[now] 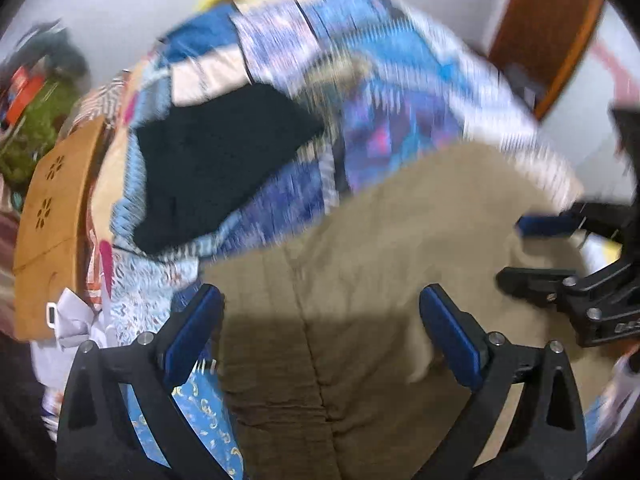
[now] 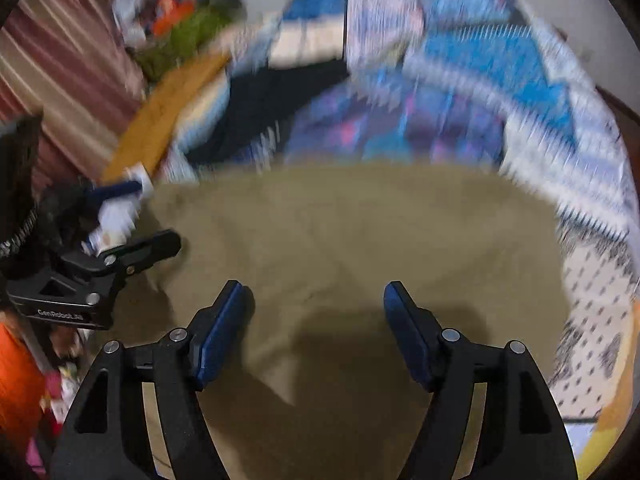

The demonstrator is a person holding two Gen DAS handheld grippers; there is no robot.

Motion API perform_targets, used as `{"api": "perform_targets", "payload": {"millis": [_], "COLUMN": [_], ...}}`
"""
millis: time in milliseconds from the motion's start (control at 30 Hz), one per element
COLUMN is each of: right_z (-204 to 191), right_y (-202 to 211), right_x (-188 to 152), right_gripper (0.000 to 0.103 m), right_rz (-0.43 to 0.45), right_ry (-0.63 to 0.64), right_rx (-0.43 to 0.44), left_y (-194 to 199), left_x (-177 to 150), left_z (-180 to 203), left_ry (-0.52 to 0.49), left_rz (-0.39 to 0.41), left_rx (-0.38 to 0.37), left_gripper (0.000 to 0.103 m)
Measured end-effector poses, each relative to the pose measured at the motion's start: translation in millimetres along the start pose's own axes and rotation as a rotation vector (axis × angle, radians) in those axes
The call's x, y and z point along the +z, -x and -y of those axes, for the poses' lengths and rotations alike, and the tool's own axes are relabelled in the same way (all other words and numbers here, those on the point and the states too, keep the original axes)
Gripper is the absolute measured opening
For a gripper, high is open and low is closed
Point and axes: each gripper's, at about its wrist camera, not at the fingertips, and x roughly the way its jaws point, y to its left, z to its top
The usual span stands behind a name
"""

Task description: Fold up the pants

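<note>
Tan pants (image 1: 380, 248) lie spread on a blue patterned bedspread (image 1: 360, 80); a seam runs down their middle. They also fill the right wrist view (image 2: 340, 232). My left gripper (image 1: 320, 312) is open and empty, hovering over the pants' near part. My right gripper (image 2: 316, 304) is open and empty above the pants. The right gripper shows at the right edge of the left wrist view (image 1: 552, 252); the left gripper shows at the left edge of the right wrist view (image 2: 132, 220). Both views are motion-blurred.
A dark folded garment (image 1: 216, 160) lies on the bedspread beyond the pants. A wooden headboard (image 1: 56, 220) stands at the left, with clutter behind it (image 1: 36, 112). A brown door (image 1: 548, 28) is at the far right. Striped curtains (image 2: 60, 72) hang left.
</note>
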Motion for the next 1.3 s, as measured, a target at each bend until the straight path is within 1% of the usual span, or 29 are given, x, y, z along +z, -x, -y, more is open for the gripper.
{"api": "perform_targets", "payload": {"millis": [33,67,100,267,367,433,533,633,700,767,867,1033,1133,1200,1300], "right_z": [-3.1,-6.6,-8.2,6.1,10.5,10.4,5.2,1.3,-2.7,-5.3,-3.6,3.7,3.9,0.6,-0.6], "right_y": [-1.0,0.3,1.9,15.1,29.0,35.7,45.6,56.0,61.5,65.1,71.7,80.2,85.4,90.5,100.5], "right_x": [-6.7,-13.1,-17.1,-37.1,-53.6,-63.5,-83.9,-104.1,-113.8,-122.4,-135.4,-153.7,-159.6,-162.4,-158.0], "right_gripper": [0.071,0.074,0.074,0.075,0.078,0.078,0.080,0.080,0.080,0.083,0.083,0.083,0.083,0.083,0.083], "right_rz": [0.024,0.039,0.036,0.047,0.070,0.085,0.123,0.156,0.183,0.192,0.217,0.249,0.265,0.286,0.335], "right_ry": [0.031,0.067,0.079,0.019,-0.006,-0.016,-0.017,0.003,0.015,0.005,-0.036,-0.114,-0.133,-0.136,-0.156], "right_rx": [-0.021,-0.047,-0.062,-0.046,-0.058,-0.070,-0.102,-0.143,-0.169,-0.194,-0.195,-0.186,-0.207,-0.231,-0.211], "left_y": [-4.6,-0.8,1.6,16.2,25.9,29.0,36.0,43.0,47.6,53.5,58.9,66.4,72.5,83.5,100.1], "left_x": [-5.6,-11.8,-14.5,-30.7,-45.6,-54.9,-69.3,-81.0,-88.8,-97.1,-106.2,-121.0,-125.9,-131.8,-137.3], "left_z": [2.8,2.9,3.2,3.0,4.5,4.5,2.8,-1.0,-1.0,1.3,0.5,-9.8,-11.5,-15.1,-23.6], "left_ry": [-0.021,-0.021,-0.025,-0.031,-0.033,-0.028,0.005,0.050,0.064,0.065,0.081,0.181,0.187,0.190,0.244], "left_rz": [0.005,0.047,0.054,0.072,0.090,0.089,0.104,0.110,0.120,0.141,0.152,0.141,0.125,0.151,0.178], "left_rx": [0.012,0.018,0.022,0.044,0.060,0.066,0.068,0.051,0.050,0.062,0.062,0.014,0.023,0.032,0.017], "left_gripper": [0.102,0.101,0.101,0.101,0.101,0.101,0.101,0.101,0.101,0.101,0.102,0.102,0.103,0.103,0.103]}}
